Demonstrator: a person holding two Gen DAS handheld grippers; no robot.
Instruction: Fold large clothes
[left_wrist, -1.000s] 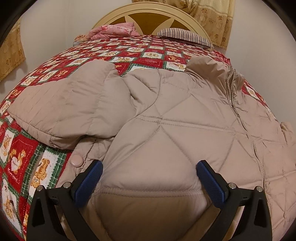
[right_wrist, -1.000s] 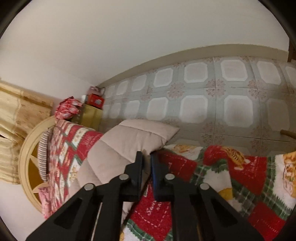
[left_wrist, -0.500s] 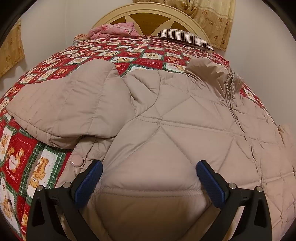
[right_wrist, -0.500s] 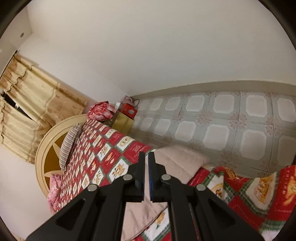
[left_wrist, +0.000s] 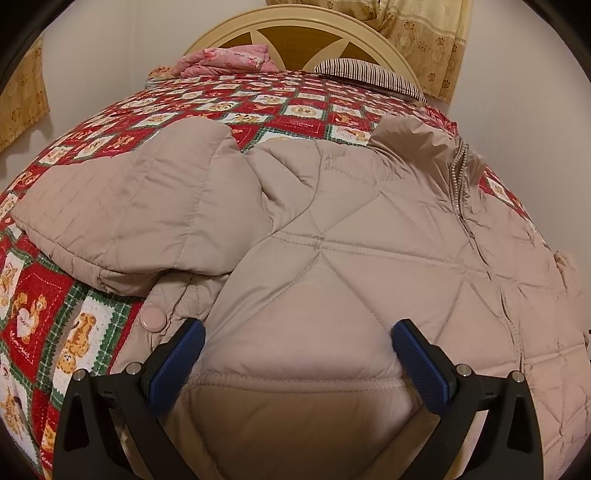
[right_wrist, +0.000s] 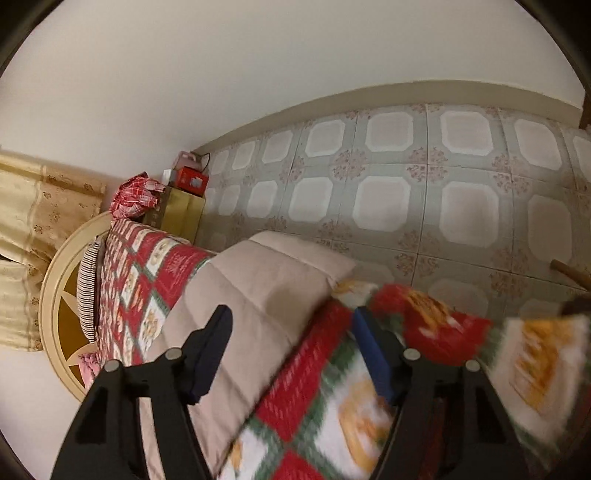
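The right gripper (right_wrist: 291, 347) has just been opening: its jaws, pressed together half a second ago, now stand well apart, with the sleeve (right_wrist: 266, 280) and a strip of quilt (right_wrist: 317, 373) showing between them but nothing pinched. The view is blurred low down, so the hand seems to be swinging back toward the sleeve where it lies near the bed's edge, above the tiled floor (right_wrist: 424, 177). I judge this as the approach to a fresh grasp on that sleeve, so it can be folded in over the body.

The left gripper (left_wrist: 295, 350) has not shifted. Its blue pads (left_wrist: 177, 362) are spread wide with the puffy hem of the jacket (left_wrist: 332, 240) bulging between them; whether they press on it I cannot tell. The jacket lies front-up on the quilt, zip (left_wrist: 461, 184) closed, collar toward the headboard (left_wrist: 295, 33), its other sleeve (left_wrist: 122, 206) already folded partly across. Most of the folding is still to come.
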